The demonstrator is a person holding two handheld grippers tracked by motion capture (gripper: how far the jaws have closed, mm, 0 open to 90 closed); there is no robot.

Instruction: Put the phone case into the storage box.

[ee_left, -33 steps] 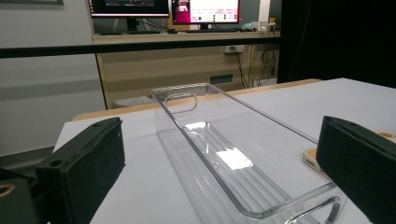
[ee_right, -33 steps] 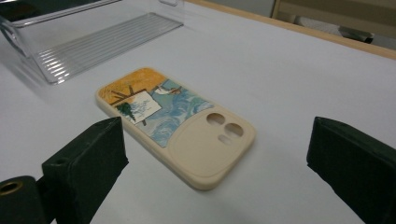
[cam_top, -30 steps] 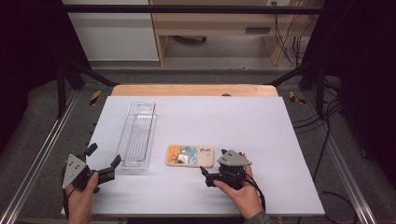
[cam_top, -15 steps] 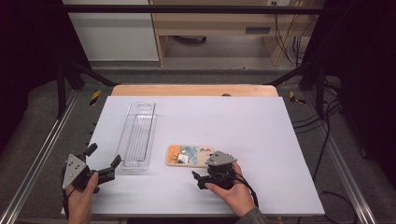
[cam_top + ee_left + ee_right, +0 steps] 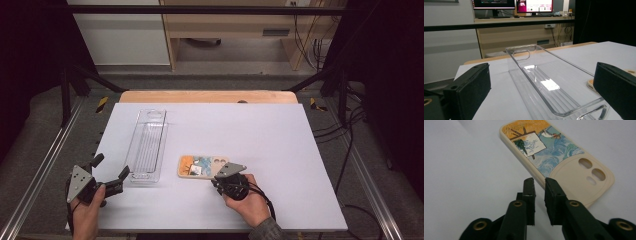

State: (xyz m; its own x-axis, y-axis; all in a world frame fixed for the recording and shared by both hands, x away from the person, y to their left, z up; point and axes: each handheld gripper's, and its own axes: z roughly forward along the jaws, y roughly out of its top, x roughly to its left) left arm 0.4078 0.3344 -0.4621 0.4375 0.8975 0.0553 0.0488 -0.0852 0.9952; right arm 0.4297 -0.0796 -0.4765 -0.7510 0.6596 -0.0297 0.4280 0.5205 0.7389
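A cream phone case (image 5: pixel 200 166) with a painted sea scene lies flat, back up, on the white table (image 5: pixel 260 130). My right gripper (image 5: pixel 216 177) points down at the case's near long edge, close to the camera cut-outs. In the right gripper view its jaws have just been closing and now stand nearly together, with the edge of the phone case (image 5: pixel 554 152) pinched at the tips of the right gripper (image 5: pixel 539 181). My left gripper (image 5: pixel 111 166) rests open at the near left. Its jaws frame the near end of the clear plastic tray (image 5: pixel 524 53), and the left gripper (image 5: pixel 541 100) holds nothing.
The long clear tray (image 5: pixel 147 145) lies lengthwise left of the phone case, with nothing in it. A wooden strip (image 5: pixel 207 96) borders the table's far edge. Metal rails (image 5: pixel 45 165) run along both sides. The right half of the table is bare white surface.
My right gripper moved left along the case's near edge, and its jaws went from wide open to nearly together. The left gripper stayed where it was.
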